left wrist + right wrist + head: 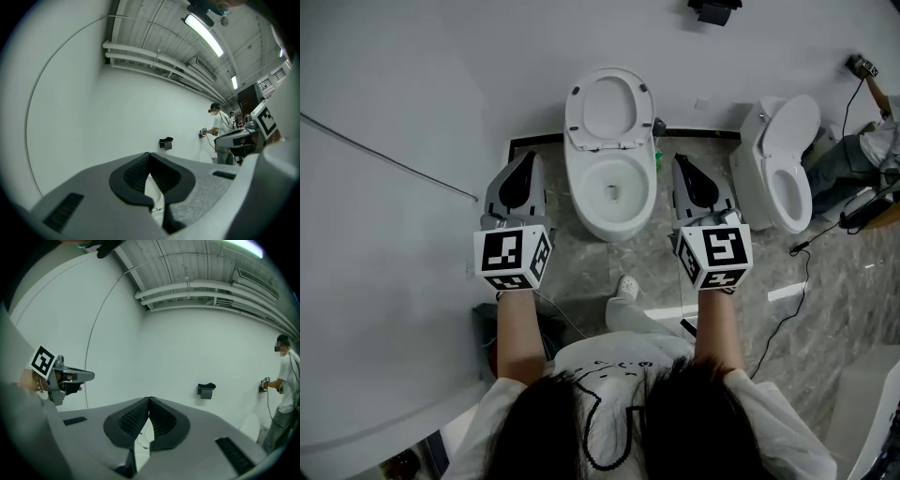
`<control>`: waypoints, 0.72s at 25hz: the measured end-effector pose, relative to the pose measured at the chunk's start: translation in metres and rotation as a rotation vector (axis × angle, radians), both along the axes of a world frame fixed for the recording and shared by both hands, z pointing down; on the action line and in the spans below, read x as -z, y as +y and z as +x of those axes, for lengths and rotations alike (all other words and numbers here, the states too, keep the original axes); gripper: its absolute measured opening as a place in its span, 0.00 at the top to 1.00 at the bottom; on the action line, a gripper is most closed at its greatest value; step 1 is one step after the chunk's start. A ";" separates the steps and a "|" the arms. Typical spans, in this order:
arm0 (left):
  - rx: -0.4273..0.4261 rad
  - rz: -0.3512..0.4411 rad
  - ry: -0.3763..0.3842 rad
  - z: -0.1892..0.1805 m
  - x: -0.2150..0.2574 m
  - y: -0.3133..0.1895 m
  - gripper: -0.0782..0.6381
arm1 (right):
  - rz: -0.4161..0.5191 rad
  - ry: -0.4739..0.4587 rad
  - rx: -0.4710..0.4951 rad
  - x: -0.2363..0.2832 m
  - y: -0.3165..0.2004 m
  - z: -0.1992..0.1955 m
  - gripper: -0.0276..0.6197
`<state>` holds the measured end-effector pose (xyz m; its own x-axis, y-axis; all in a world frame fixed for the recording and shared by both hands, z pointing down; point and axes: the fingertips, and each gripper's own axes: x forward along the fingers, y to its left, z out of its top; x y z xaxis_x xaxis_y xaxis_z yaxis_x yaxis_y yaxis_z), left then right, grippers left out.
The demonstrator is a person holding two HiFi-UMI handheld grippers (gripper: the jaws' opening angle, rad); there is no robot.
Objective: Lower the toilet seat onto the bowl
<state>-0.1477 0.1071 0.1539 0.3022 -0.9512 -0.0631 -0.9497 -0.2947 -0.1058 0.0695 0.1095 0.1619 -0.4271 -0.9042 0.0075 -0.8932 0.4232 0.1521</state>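
Nothing of the lowering is done yet. The left gripper (528,161), a grey two-jaw claw with black ribbed pads, is clenched shut on nothing. It is held level just to the left of the toilet and is apart from it.

The white oval toilet seat (574,117) stands raised against the white wall, above and behind the white ceramic toilet bowl (611,228). The bowl is open and holds only a small pool with a dark drain spot (612,192) at its bottom, as far as the head view shows. A small green thing (658,156) sits on the floor beside the bowl; I cannot tell what it is.

The right gripper (680,164), of the same build, is also clenched and empty, and is held level just to the right of the bowl without touching it.

By my judgement the whole task is left: reaching the seat's edge, tipping it forward and easing it down onto the rim.

Further right stands a second white toilet (794,124), its lid up; nothing can be made out inside its bowl.
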 end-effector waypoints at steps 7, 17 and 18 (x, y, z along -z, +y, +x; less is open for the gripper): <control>-0.019 -0.037 -0.034 0.024 -0.015 -0.100 0.88 | -0.055 -0.015 0.011 -0.016 -0.093 0.013 0.91; 0.007 -0.094 -0.033 0.050 -0.035 -0.194 0.88 | -0.071 0.028 0.070 -0.030 -0.188 0.026 0.91; 0.009 -0.095 -0.036 0.051 -0.035 -0.199 0.88 | -0.069 0.030 0.071 -0.030 -0.195 0.029 0.91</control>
<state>-0.0964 -0.0922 0.1886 0.2943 -0.9550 0.0384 -0.9484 -0.2967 -0.1115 0.0984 -0.0852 0.1915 -0.4888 -0.8685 0.0822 -0.8560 0.4956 0.1469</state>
